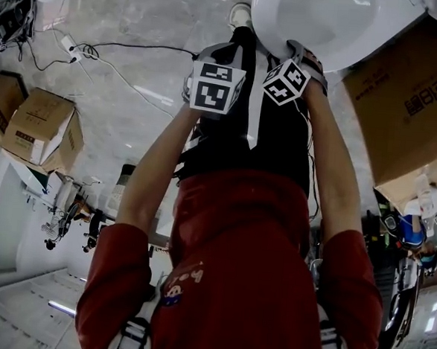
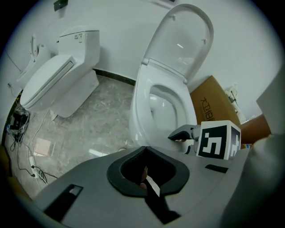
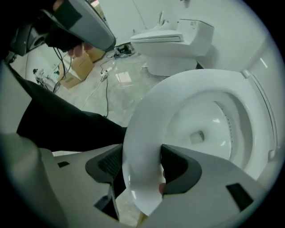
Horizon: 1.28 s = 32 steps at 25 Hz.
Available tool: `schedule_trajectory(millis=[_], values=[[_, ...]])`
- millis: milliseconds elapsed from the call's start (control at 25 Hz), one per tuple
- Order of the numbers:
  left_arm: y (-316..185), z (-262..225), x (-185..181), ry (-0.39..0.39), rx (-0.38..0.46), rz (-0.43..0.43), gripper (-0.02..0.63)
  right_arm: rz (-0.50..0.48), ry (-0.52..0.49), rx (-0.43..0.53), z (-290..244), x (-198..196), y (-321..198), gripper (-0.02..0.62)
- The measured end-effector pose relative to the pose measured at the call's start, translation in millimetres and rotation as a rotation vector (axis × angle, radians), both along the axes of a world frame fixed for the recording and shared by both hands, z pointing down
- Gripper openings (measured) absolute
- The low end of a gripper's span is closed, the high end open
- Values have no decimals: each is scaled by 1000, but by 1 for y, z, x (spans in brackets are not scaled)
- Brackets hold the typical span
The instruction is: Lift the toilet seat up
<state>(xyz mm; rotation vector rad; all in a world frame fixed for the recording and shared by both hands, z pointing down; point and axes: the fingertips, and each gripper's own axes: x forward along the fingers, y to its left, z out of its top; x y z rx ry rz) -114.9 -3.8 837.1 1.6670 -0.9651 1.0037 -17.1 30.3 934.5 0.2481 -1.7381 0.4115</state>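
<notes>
Seat rim [image 3: 149, 118], cut off below, sits between released jaws of right gripper [image 3: 142, 165]; left gripper [image 2: 145, 153] jaws clenched, empty.

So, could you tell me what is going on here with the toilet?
A person holds a gripper in each hand over a white toilet. Its lid stands upright, while the seat is down. The right gripper has its jaws open astride the seat's front edge and does not look clamped on it. The left gripper hangs beside it, jaws together and empty. The seat has not been lifted yet.
</notes>
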Motion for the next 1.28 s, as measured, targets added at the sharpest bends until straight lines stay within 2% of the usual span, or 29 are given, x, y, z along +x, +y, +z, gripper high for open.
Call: schedule_trajectory(millis=[80,240,400,960,1080,1280], values=[[0,-1,-6,1,1,-12,11,-26,25,-7,3,-1,-1,238],[-2,-6,-13,0,15,-37,11,-17,27,-18,3,2,0,238],[-9,-16,-17,-1,50,-18,11,-19,21,-37,-9,1,-1,238],[-51,-97,9,37,192,-8,11,-11,-90,-181,-114,3,-10,238],[-60,-122,15,46,248,3,11,1,-114,-198,-140,5,-18,238],[-86,-172,18,25,416,30,11,40,-136,-186,-178,10,-28,236]])
